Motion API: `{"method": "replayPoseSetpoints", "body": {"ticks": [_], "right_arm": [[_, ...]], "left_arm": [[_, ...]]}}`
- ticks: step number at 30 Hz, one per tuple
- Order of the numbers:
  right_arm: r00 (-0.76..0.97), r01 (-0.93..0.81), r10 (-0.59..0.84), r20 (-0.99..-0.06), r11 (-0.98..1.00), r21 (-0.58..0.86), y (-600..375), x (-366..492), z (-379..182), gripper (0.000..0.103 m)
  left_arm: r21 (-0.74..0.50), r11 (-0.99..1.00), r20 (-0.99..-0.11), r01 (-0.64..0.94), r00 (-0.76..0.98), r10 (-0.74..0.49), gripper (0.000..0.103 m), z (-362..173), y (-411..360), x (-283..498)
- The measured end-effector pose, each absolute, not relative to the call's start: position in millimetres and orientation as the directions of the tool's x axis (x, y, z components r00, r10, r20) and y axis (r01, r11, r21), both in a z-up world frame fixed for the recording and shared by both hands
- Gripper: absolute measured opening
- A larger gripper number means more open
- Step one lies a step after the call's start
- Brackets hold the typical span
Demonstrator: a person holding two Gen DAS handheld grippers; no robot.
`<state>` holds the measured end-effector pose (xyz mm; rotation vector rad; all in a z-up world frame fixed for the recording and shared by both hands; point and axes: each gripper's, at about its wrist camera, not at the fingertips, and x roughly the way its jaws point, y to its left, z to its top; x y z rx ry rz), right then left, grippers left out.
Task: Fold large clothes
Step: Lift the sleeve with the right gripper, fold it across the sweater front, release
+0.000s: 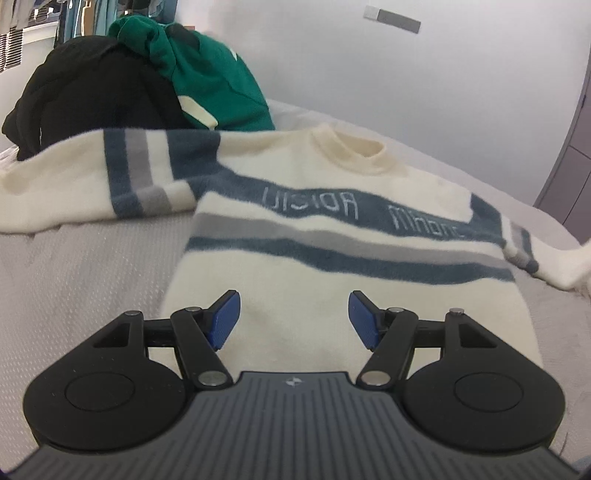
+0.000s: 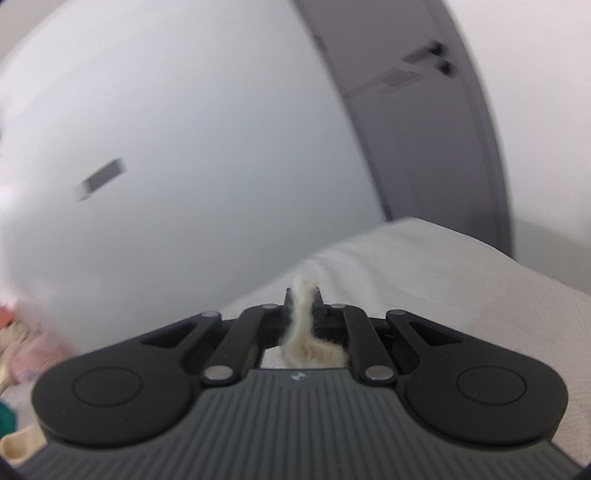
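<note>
A cream sweater (image 1: 303, 236) with blue and grey stripes lies spread on the grey bed (image 1: 85, 266), collar away from me, sleeves out to both sides. My left gripper (image 1: 293, 319) hovers open over its lower body, blue pads (image 1: 225, 319) apart with nothing between them. In the right wrist view my right gripper (image 2: 303, 295) is shut on a pinch of cream sweater fabric (image 2: 303, 325), which bunches up between the fingers. That gripper is lifted above the bed and faces the wall. The rest of the sweater is hidden in that view.
A black garment (image 1: 85, 99) and a green garment (image 1: 214, 81) are piled at the bed's far left. A pale wall (image 1: 406, 92) and a grey door (image 2: 424, 122) stand behind. Hanging clothes (image 1: 44, 26) show at far left. The bed's white cover (image 2: 424, 277) lies ahead of the right gripper.
</note>
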<state>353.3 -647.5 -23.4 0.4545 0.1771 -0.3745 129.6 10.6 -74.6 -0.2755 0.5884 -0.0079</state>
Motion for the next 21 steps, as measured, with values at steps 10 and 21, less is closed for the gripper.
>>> {"method": "replayPoseSetpoints", "body": {"ticks": [10,21], "right_arm": [[0.997,0.03,-0.007,-0.08,0.959,0.282,-464,338,99,0.008],[0.926,-0.368,0.373,-0.065,0.927,0.079,-259,281,130,0.008]], "left_arm": [[-0.34,0.937,-0.478,-0.077,0.873,-0.102,0.07,-61,55,106],[-0.47,0.87,-0.415,-0.15,0.907,-0.067,0.07,-55,133,72]]}}
